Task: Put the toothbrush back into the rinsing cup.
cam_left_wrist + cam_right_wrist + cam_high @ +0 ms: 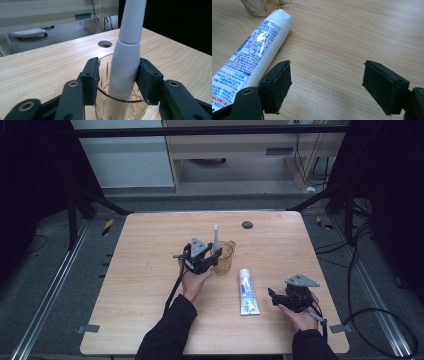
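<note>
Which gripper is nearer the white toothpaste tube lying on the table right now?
Right. The right gripper sits just beside the white toothpaste tube, jaws open and empty. The left gripper is farther off at the clear glass cup, jaws around the white toothbrush handle.

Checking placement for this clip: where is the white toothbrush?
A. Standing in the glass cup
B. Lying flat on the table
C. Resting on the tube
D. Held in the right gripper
A: the toothbrush stands in the glass cup, between the left gripper's jaws.
</note>
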